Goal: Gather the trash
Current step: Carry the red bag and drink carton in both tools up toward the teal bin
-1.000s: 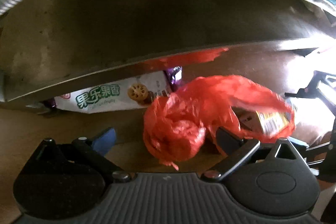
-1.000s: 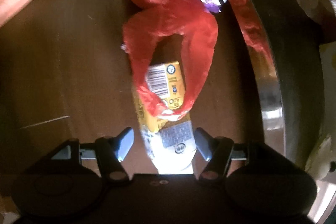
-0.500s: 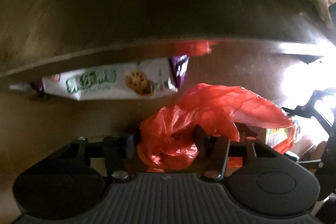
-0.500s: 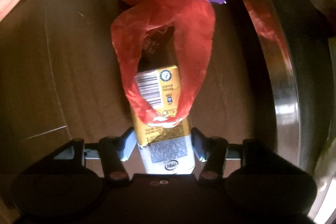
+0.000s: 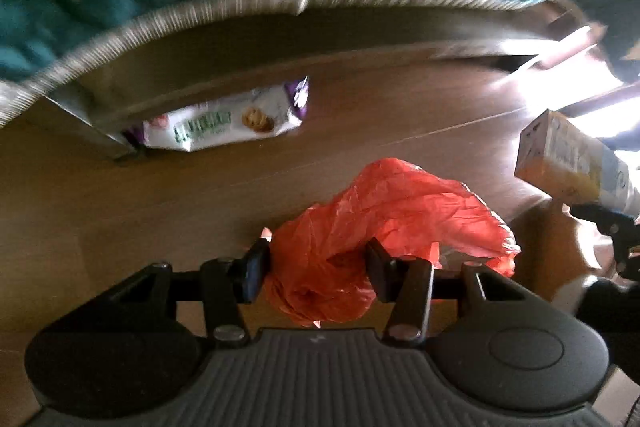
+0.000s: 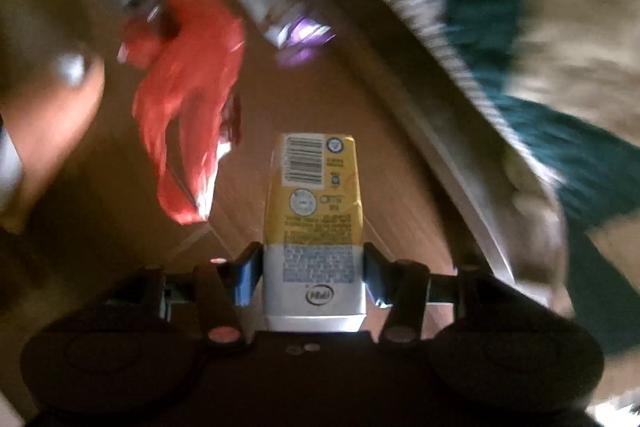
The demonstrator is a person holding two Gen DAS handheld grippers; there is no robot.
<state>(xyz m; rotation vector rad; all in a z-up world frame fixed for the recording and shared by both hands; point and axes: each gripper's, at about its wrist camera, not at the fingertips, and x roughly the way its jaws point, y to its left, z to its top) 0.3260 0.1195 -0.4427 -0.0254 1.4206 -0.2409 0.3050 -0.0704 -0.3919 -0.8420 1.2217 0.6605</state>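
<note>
the left claw [image 5: 316,263] is clamped on the bunched end of the red plastic bag [image 5: 384,227], whose loose mouth trails off to that claw's right, toward the other hand. the right claw [image 6: 312,271] is closed on the silver base of the yellow carton [image 6: 314,211], and the carton's long axis runs straight out along the fingers, its barcoded end leading. in the right wrist view the bag hangs ahead and to the left of that leading end, apart from it; in the left wrist view the carton [image 5: 572,163] sits to the right of the bag mouth, not in it. so the coming move likely turns on swinging the carton's front end leftward into the opening. the snack wrapper [image 5: 228,123] lies on the table [image 5: 120,203], further out, beside the metal rim [image 5: 200,83].
</note>
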